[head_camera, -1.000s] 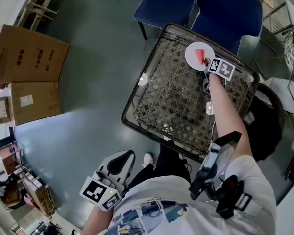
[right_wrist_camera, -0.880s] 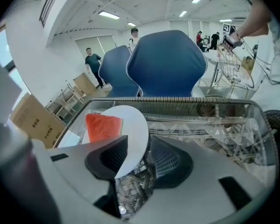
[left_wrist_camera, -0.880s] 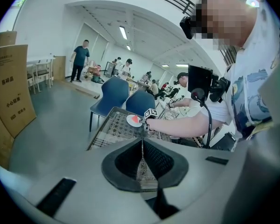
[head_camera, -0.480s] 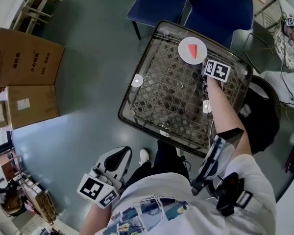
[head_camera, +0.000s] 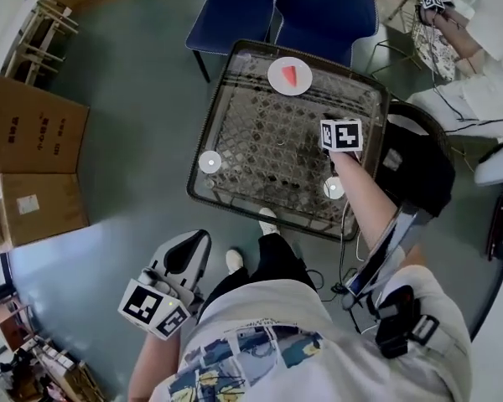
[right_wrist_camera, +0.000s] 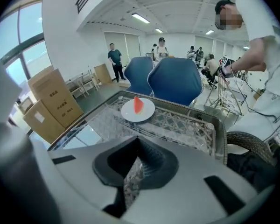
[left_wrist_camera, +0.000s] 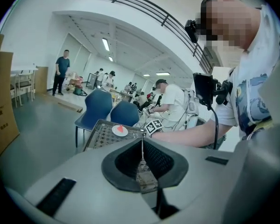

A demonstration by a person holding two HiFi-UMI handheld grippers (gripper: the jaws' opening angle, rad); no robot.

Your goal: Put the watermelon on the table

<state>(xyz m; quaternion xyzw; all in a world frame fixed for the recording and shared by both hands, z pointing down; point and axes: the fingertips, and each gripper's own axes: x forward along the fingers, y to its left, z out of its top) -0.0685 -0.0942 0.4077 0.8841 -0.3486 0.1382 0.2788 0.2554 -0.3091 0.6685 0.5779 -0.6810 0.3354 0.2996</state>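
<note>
A red watermelon slice [head_camera: 292,74] lies on a white plate [head_camera: 278,80] at the far side of the glass-topped wicker table [head_camera: 203,132]. My right gripper [head_camera: 329,119] hovers over the table's right part, a short way from the plate on the near side. Its jaws are closing and its pads meet with nothing between them [right_wrist_camera: 133,171]. The slice [right_wrist_camera: 137,104] shows ahead of it in the right gripper view. My left gripper [head_camera: 189,249] hangs low at my left side, off the table, shut and empty [left_wrist_camera: 141,160]. It looks towards the plate [left_wrist_camera: 119,131].
Two small white discs [head_camera: 210,161] [head_camera: 334,188] lie on the table. Two blue chairs [head_camera: 235,7] [head_camera: 327,11] stand behind it, and a black bag on a round seat [head_camera: 415,162] is at its right. Cardboard boxes [head_camera: 25,124] stand at the left. A seated person [head_camera: 486,32] is far right.
My right gripper has drawn back from the plate towards me, and the slice stays on the plate. My left gripper has risen a little.
</note>
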